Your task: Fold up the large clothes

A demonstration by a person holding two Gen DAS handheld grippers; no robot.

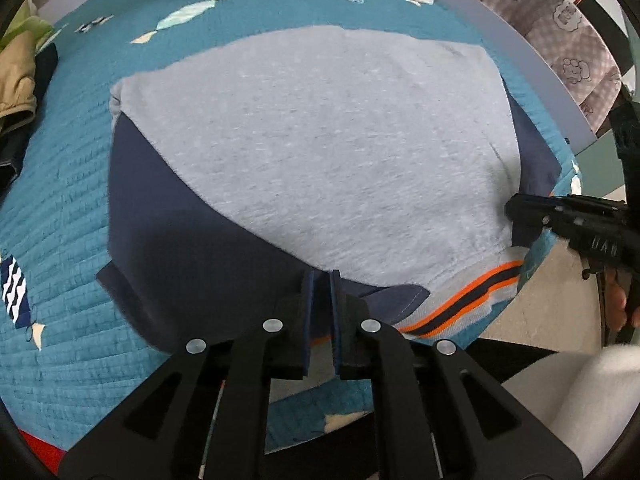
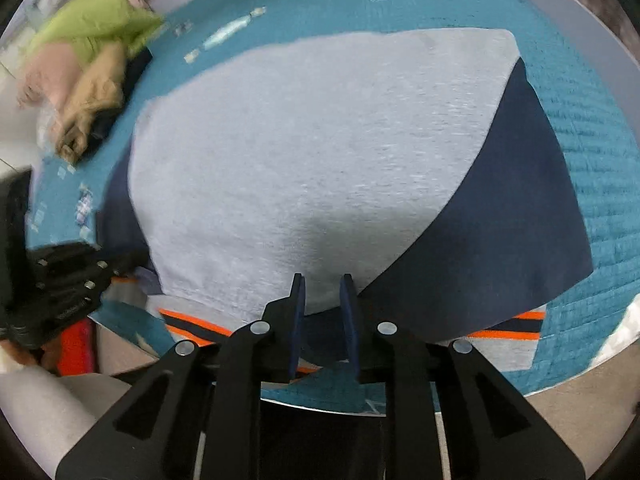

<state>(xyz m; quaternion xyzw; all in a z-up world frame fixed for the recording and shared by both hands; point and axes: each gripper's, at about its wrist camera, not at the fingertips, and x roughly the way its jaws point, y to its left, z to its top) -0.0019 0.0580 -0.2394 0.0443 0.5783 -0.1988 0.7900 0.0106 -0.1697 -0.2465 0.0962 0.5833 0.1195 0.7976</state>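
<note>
A grey sweatshirt (image 1: 320,148) with navy sleeves and an orange and navy striped hem (image 1: 468,300) lies flat on a teal quilted cover. Both sleeves are folded in over the body. My left gripper (image 1: 320,276) sits low over the near left edge, its jaws a narrow gap apart around navy sleeve cloth (image 1: 192,248). My right gripper (image 2: 322,280) sits at the near right edge, jaws a narrow gap apart over the grey body (image 2: 320,152) and navy sleeve (image 2: 500,220). Each gripper also shows in the other's view, the right gripper (image 1: 560,220) and the left gripper (image 2: 68,276).
A pile of other clothes, green, pink and tan (image 2: 88,64), lies at the far left of the cover (image 1: 60,208). A pale board edge (image 1: 520,48) runs along the far right, with a checked blanket (image 1: 560,28) beyond. The near cover edge drops to the floor (image 2: 580,400).
</note>
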